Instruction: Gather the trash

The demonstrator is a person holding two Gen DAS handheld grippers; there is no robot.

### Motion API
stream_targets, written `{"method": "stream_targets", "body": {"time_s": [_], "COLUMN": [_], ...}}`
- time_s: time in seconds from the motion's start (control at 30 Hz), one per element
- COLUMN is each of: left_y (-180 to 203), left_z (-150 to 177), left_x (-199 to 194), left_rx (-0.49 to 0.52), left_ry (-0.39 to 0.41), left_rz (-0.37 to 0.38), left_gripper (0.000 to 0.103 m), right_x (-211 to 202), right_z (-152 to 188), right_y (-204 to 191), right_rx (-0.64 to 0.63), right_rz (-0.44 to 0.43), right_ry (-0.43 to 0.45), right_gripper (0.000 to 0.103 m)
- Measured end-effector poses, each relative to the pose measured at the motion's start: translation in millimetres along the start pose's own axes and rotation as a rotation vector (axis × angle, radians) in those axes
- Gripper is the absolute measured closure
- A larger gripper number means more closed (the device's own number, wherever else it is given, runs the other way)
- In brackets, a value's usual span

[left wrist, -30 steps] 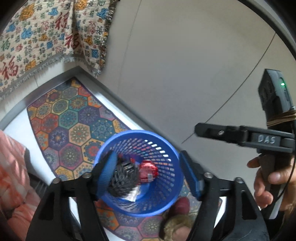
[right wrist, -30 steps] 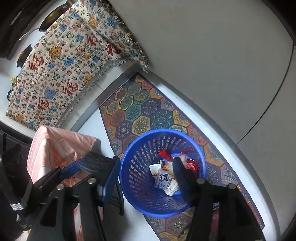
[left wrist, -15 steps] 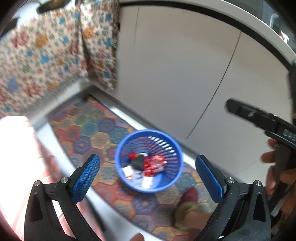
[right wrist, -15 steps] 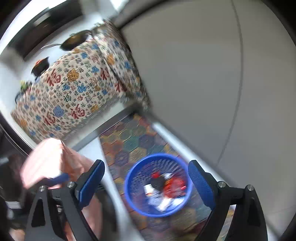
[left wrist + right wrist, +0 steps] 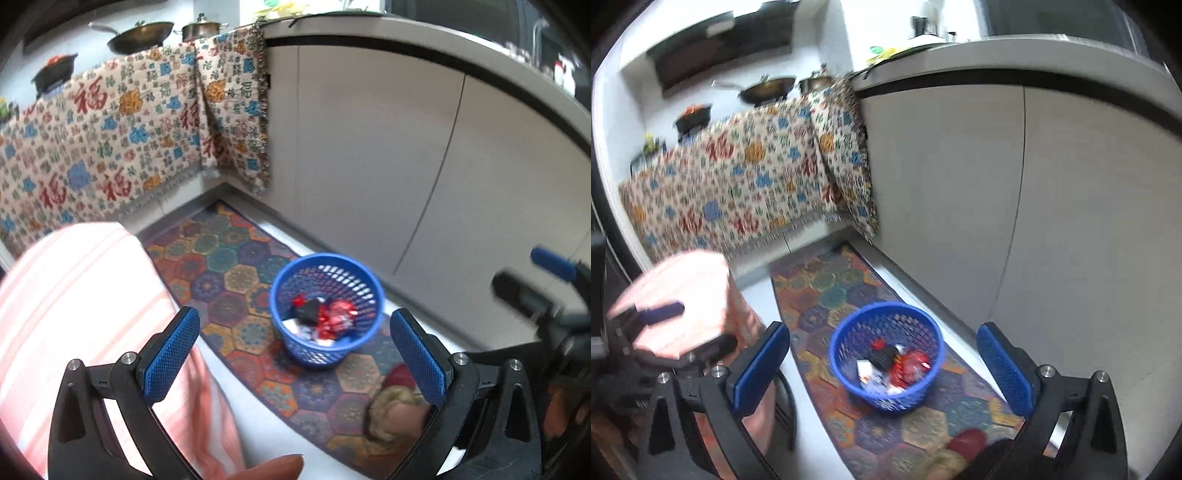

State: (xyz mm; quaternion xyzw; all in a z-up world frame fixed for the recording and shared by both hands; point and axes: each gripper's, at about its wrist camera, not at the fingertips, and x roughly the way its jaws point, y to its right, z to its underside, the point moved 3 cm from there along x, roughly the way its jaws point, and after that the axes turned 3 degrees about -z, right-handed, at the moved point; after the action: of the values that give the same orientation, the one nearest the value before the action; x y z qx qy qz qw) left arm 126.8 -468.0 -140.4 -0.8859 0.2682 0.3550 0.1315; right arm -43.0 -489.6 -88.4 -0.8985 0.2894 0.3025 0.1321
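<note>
Trash (image 5: 325,319) was seen lying in the blue basket (image 5: 364,338) ahead of and below both wide-spread, empty jaws, roughly centred between each pair, neither gripper (image 5: 295,354) clearly nearer.

Left gripper (image 5: 293,354): two black plastic arms with triangular cut-outs, silver round screw heads near tips. Fingers (image 5: 170,353) carry bright blue pads with fine diamond knurling.

Right gripper (image 5: 882,365): same build, black frame, silver screws, blue textured pads on fingers (image 5: 1004,373).

In left wrist view, right gripper blurred at right edge, black body with blue tip. Bare skin of hand (image 5: 565,410) just visible behind black frame at lower right. Fingertip skin, pinkish, at bottom edge.
</note>
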Motion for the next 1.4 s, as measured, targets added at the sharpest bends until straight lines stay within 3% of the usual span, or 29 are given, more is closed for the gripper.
{"method": "stream_targets", "body": {"time_s": [0.07, 0.2, 0.3, 0.47, 1.4], "left_y": [-3, -7, -9, -12, -9], "left_z": [2, 3, 3, 3, 7], "left_x": [-9, -25, -32, -38, -31], "left_rx": [-0.011, -0.018, -0.026, -0.044, -0.067], "left_ry": [0.007, 0.036, 0.045, 0.048, 0.018], "left_rz": [-0.001, -0.061, -0.082, -0.103, -0.107], "left_gripper": [0.0, 0.001, 0.001, 0.001, 0.001], "right_x": [-11, -25, -33, -44, -47], "right_z": [7, 12, 14, 17, 19], "right_y": [-10, -17, -18, -24, -41], "right_rx": [-0.035, -0.022, -0.021, -0.007, -0.019], "right_rz": [0.017, -0.035, 0.009, -0.012, -0.026], "right_ry": [-0.03, -0.048, -0.058, -0.085, -0.098], "right_gripper": [0.0, 0.0, 0.0, 0.0, 0.0]}}
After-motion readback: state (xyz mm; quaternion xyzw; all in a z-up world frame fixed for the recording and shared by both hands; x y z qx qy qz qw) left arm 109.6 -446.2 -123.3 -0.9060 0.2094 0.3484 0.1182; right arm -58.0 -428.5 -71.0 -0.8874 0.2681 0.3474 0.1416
